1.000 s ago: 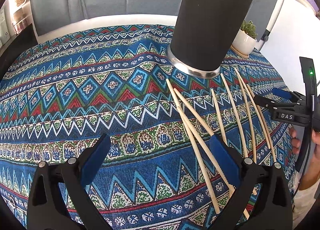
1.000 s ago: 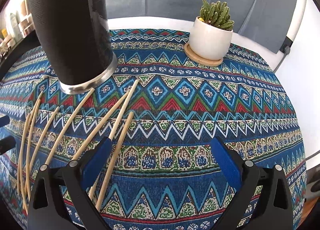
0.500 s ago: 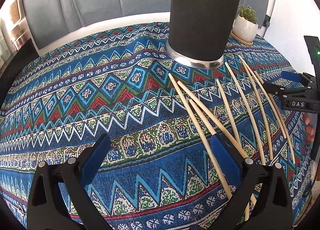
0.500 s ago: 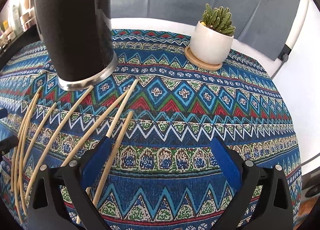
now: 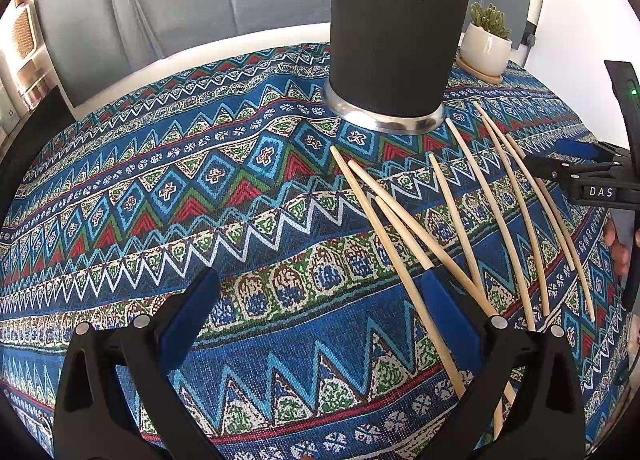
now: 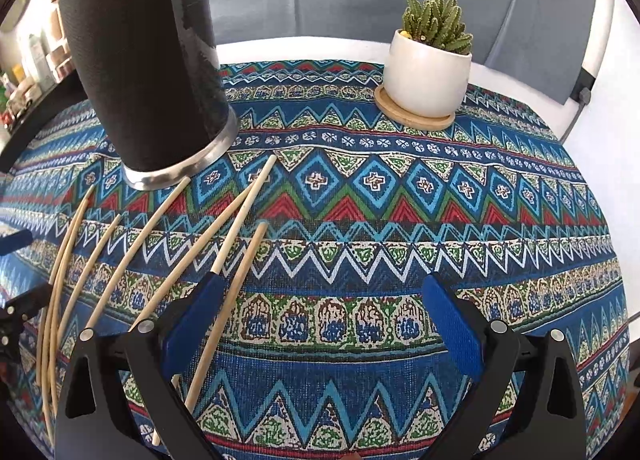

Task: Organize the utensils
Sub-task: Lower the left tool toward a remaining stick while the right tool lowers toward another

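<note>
Both grippers hang just above the surface (image 5: 168, 188) with their fingers spread wide and nothing between them. The left gripper (image 5: 320, 308) sits low in its own frame, and the right gripper (image 6: 332, 312) does the same in its view.

The chopsticks (image 5: 460, 196) lie loose in a fan across the patterned cloth, right of centre in the left view and lower left in the right view, their far tips pointing toward the holder (image 5: 400, 32). That tall black cylinder stands upright at the top of the frame, just beyond those tips.

To my eye the step is picking a stick for the holder. The nearest one (image 6: 228, 300) runs just inside the right gripper's left finger (image 6: 192, 312), so I'd shift sideways to centre it, come down flat, and close near mid-length. Several sticks cross, so taking an outer, separate one should avoid dragging neighbours. The cactus pot (image 6: 428, 72), upper right, stands well apart.
</note>
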### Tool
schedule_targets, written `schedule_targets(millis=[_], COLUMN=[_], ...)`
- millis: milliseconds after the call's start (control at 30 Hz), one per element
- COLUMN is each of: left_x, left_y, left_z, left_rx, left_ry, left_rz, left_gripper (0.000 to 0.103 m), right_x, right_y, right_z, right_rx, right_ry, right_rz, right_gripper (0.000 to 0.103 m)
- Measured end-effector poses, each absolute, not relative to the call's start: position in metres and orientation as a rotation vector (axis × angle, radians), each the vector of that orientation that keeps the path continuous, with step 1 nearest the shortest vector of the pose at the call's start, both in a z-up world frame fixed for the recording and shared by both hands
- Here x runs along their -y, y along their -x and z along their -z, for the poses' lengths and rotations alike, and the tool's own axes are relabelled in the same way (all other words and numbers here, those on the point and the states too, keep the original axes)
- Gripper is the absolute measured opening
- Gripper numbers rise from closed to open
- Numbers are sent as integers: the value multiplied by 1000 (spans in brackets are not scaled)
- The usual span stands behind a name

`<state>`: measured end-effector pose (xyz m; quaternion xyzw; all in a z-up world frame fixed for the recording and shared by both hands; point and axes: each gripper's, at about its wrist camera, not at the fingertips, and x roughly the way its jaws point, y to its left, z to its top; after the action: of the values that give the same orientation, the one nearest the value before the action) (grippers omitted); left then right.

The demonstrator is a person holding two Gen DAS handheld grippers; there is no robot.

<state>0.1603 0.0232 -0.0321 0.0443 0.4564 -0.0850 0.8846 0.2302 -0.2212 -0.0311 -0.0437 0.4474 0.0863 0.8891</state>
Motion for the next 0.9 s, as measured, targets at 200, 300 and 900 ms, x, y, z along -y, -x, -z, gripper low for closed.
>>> schedule_targets(millis=[200,300,900], left_x=[-23,-22,-19], left_y=[-161,-162,-164], left_z=[32,33,34], left_rx=[-949,-950,-950], left_ry=[-93,-92,-88], left_rz=[176,174,169], left_gripper=[98,99,99], right_x=[222,219,221], right_y=[-232,-231,-237], right_z=[31,31,34], right_rx=[-932,-932,-932], right_ry=[82,81,65], right_rz=[-185,-184,-161], right_gripper=[96,96,97])
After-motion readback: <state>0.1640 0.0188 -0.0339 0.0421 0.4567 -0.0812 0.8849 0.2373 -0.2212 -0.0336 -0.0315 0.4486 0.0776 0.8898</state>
